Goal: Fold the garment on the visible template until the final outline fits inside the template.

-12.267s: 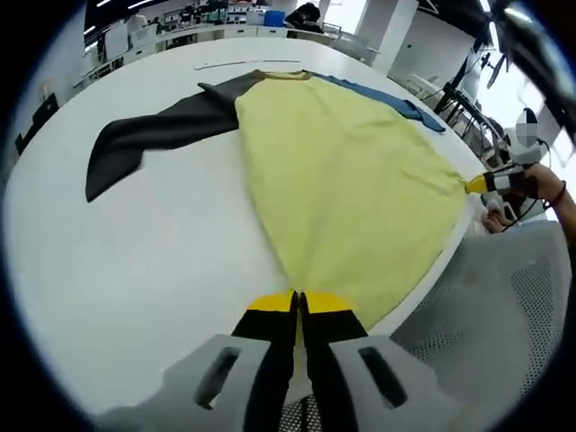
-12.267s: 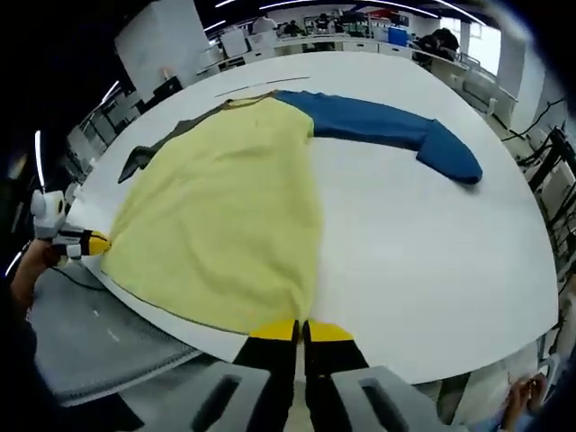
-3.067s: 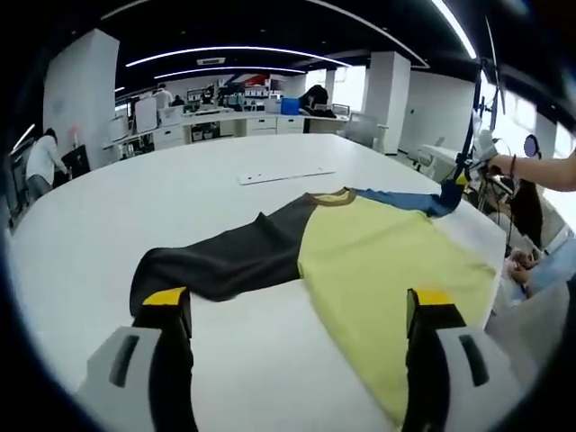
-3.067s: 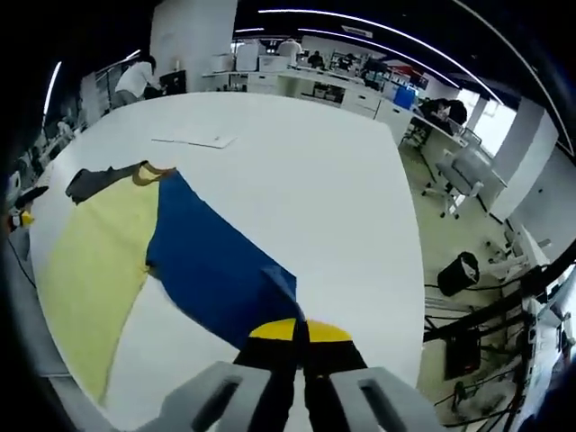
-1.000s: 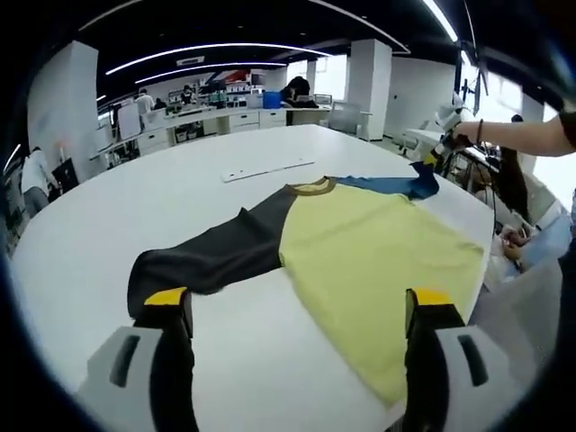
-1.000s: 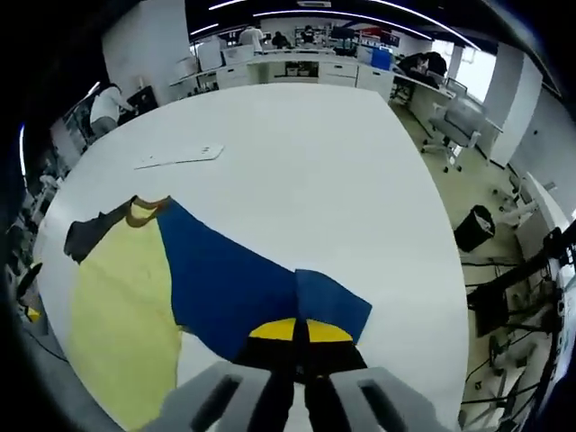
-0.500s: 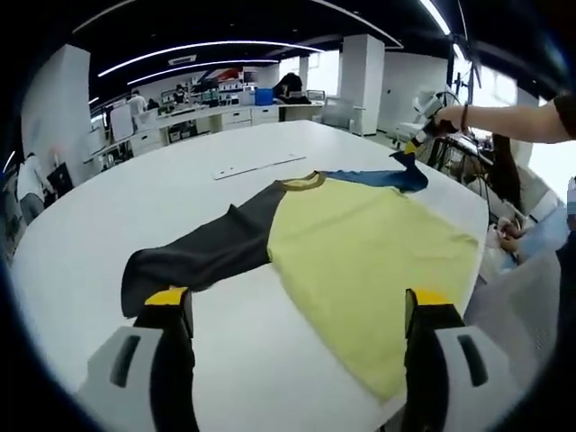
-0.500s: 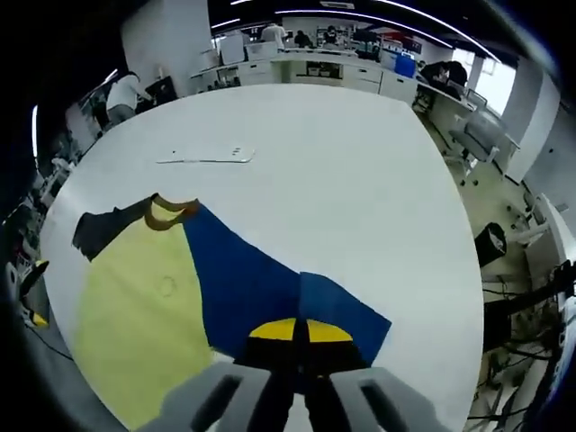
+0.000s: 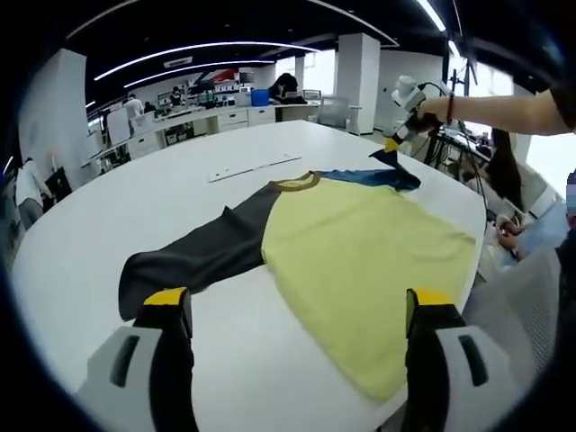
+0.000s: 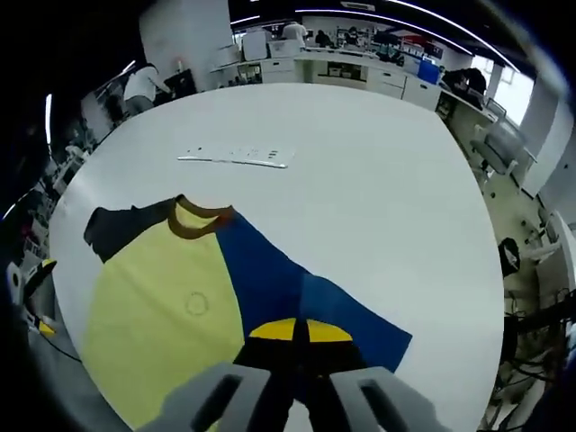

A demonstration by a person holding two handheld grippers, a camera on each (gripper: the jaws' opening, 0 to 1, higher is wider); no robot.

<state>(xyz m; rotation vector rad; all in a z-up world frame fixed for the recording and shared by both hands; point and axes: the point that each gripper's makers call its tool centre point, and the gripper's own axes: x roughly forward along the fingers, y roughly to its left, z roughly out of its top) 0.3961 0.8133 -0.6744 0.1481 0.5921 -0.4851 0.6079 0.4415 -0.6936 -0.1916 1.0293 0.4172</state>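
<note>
Right gripper view: your fingers (image 10: 301, 331) clench the blue sleeve (image 10: 297, 292) for folding inward; left fingers (image 9: 171, 301) released

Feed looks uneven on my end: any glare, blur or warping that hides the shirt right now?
Left gripper view: bright window glare upper right, but the yellow shirt body is sharp and evenly lit; fisheye bends the white table. Right gripper view: blue sleeve is clear, edges darken toward the rim, no motion blur.
</note>
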